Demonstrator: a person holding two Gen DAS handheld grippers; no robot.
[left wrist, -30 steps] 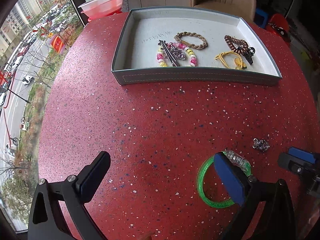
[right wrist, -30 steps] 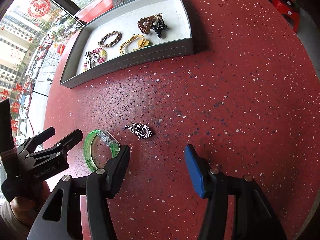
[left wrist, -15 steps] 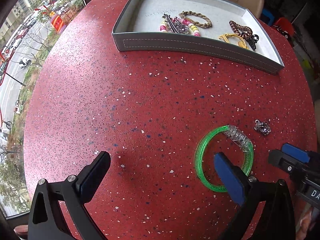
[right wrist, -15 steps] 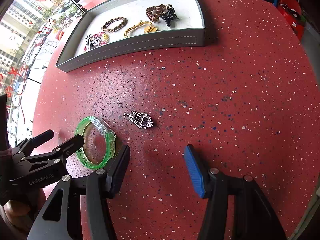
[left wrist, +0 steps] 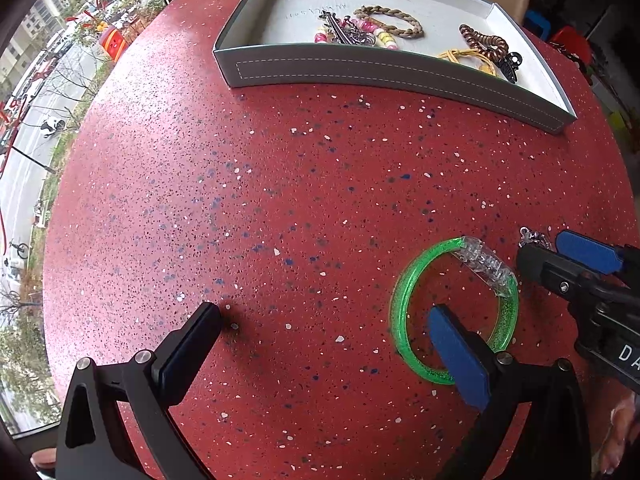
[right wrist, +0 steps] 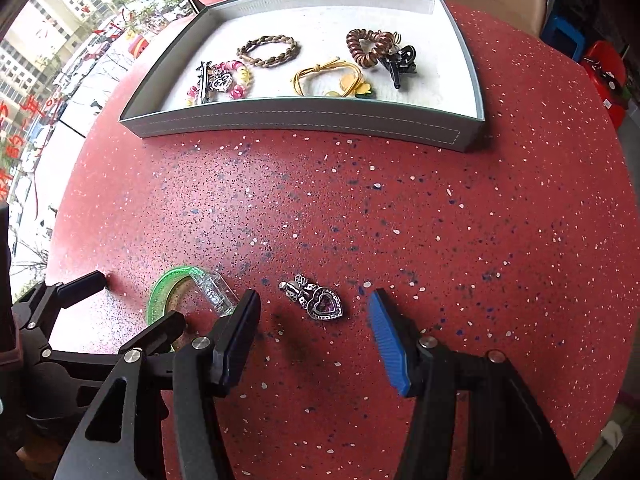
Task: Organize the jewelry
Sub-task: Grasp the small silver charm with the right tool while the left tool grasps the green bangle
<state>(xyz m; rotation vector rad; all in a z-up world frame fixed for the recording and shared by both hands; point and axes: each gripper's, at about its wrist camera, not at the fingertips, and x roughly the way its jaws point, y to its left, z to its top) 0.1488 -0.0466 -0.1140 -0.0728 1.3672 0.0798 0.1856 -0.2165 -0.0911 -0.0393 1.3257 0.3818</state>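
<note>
Your right gripper (right wrist: pixel 314 316) is spread, silver heart pendant (right wrist: pixel 316 300) loose between; left gripper (left wrist: pixel 324 328) is spread too, glittery green bangle (left wrist: pixel 452 312) at 3 o'clock.

White letters "DA" readable on the black body of the right claw (left wrist: pixel 536 252), cut by the picture's edge. Faint scribbled writing on the grey tray's white lining (left wrist: pixel 304 12), illegible. Red window characters (right wrist: pixel 12 152), unreadable.

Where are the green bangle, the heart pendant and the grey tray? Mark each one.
green bangle (left wrist: pixel 400 312): left wrist view, on its green left arc.
heart pendant (right wrist: pixel 325 305): right wrist view, on the heart's centre.
grey tray (right wrist: pixel 304 122): right wrist view, on its stitched front wall.
</note>
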